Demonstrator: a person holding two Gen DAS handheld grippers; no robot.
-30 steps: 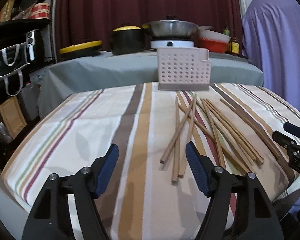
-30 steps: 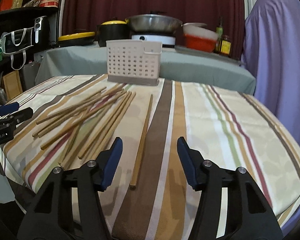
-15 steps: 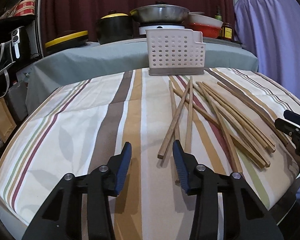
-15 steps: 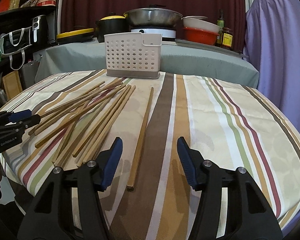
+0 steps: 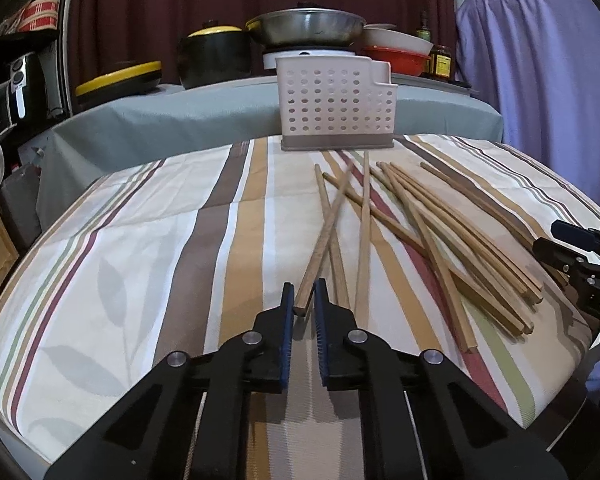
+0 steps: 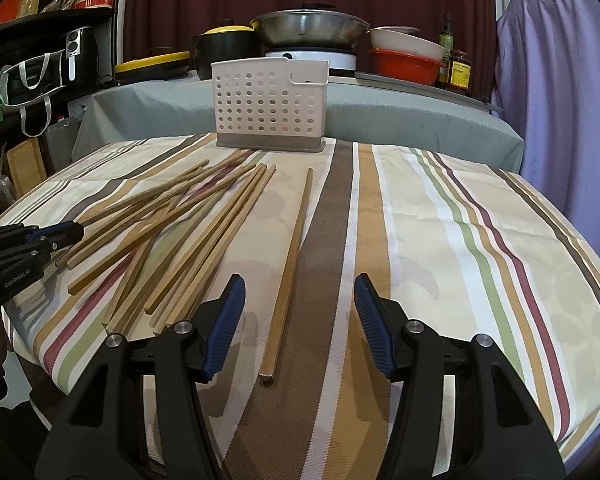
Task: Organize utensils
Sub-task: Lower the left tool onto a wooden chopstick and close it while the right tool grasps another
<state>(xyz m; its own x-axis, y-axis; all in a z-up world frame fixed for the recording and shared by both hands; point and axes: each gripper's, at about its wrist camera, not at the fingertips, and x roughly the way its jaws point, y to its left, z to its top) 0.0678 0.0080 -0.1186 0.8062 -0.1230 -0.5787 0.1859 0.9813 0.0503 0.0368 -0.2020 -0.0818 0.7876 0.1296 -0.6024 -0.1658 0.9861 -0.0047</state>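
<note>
Several wooden chopsticks [image 5: 440,220] lie scattered on the striped tablecloth [image 5: 140,260]. Behind them stands a white perforated utensil holder [image 5: 334,108], also in the right wrist view [image 6: 268,108]. My left gripper [image 5: 302,286] has its jaws closing, and the blue pads press on the near end of one chopstick [image 5: 324,232] at the pile's left side. My right gripper [image 6: 300,292] stands open low over the cloth. A single chopstick [image 6: 294,256] lies on the cloth between its fingers, untouched. Each gripper shows at the edge of the other's view, the left gripper [image 6: 68,234] by the pile [image 6: 188,224].
Behind the round table a grey-covered counter [image 6: 380,112] carries a black pot [image 6: 224,48], a steel wok [image 6: 312,28] and red and white bowls [image 6: 404,60]. A dark shelf [image 6: 40,60] stands at left, purple cloth [image 6: 560,100] at right. The table edge runs close below both grippers.
My left gripper moved forward and down to the leftmost chopstick, and its jaws went from wide open to shut on the stick's near end. The right gripper stayed put and open.
</note>
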